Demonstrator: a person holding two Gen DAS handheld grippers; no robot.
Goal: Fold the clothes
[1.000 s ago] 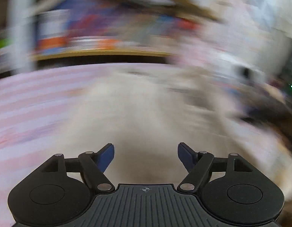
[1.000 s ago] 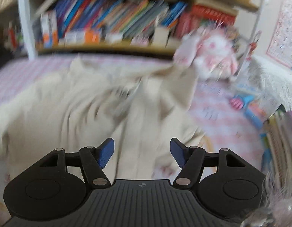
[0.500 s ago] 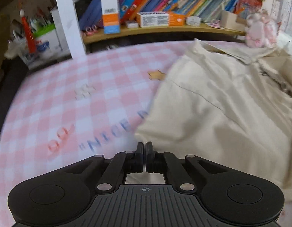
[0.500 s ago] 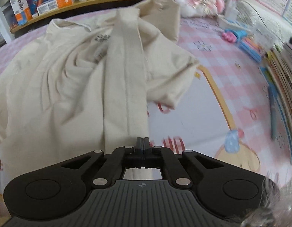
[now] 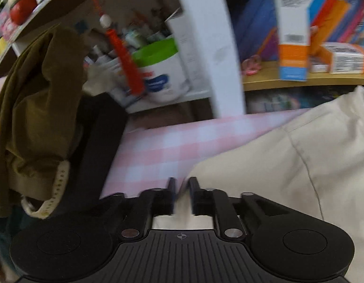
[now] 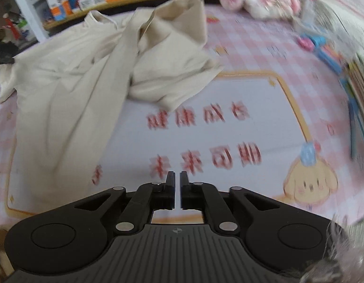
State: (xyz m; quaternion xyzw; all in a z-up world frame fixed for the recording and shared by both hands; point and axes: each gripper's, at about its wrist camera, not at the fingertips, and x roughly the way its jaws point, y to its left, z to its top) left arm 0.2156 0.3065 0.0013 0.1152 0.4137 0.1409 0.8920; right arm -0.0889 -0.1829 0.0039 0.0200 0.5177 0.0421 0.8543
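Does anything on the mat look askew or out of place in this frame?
Yes. The beige shirt lies crumpled, not flat: one part is bunched and flipped over itself near its right side. The right gripper is shut on nothing, over bare mat. The left gripper has shirt fabric between its fingers.

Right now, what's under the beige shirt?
The beige shirt lies on a pink checked mat with red lettering. Whatever the mat shows beneath the cloth is covered.

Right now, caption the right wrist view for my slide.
Shut, empty right hand-held gripper above pink checked mat, crumpled beige shirt at left.
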